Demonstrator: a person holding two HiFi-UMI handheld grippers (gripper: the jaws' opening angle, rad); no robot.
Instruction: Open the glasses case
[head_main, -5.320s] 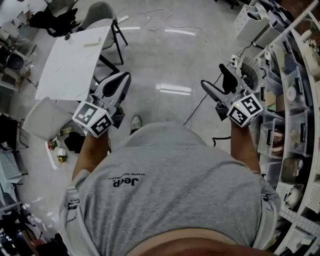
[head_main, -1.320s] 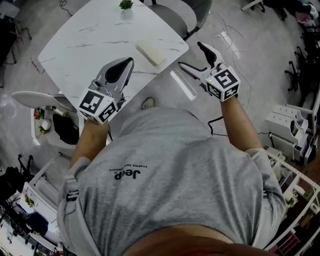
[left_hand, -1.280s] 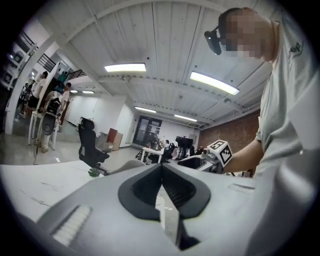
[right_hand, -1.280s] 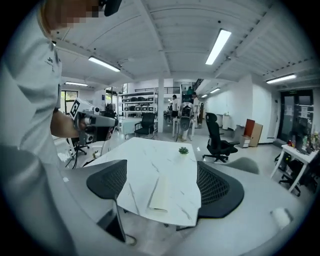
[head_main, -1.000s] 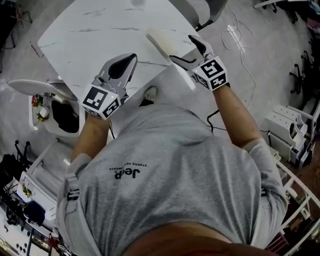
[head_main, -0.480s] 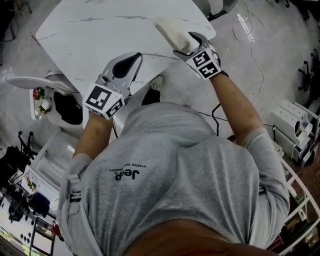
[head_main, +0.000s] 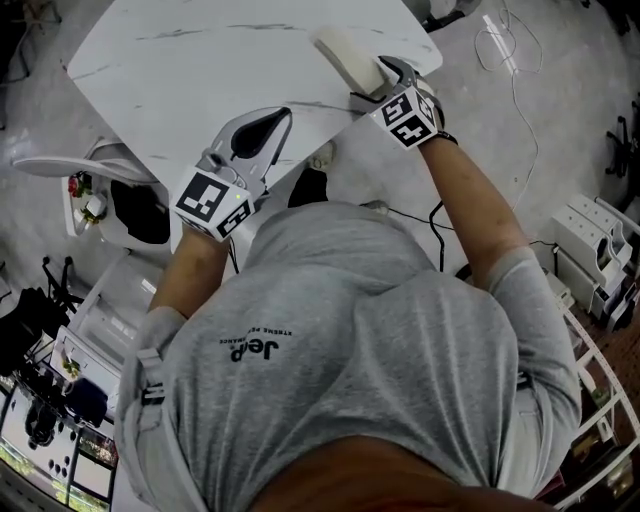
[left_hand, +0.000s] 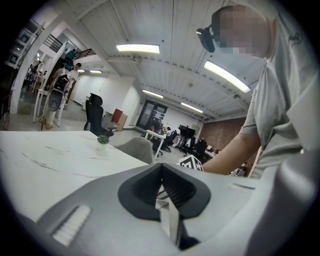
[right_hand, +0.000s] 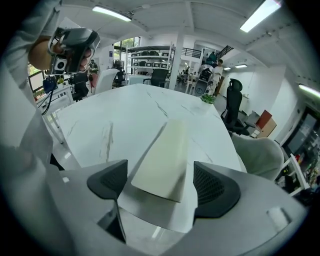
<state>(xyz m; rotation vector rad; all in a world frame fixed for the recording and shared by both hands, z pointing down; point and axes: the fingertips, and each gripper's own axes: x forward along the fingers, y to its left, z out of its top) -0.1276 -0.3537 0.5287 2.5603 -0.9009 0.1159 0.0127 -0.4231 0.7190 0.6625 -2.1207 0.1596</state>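
Marble table, glasses case partly hidden overhead between wide jaws of right gripper; left gripper pinched together.

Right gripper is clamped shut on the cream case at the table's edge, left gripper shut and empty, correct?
Not clamped. The right gripper view shows the right gripper open, its jaws standing either side of the cream case with gaps. The case is at the edge of the table, and the left gripper is shut and empty.

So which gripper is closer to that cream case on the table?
Right. The right gripper holds its open jaws either side of the cream case; the left gripper, shut, sits well apart from it.
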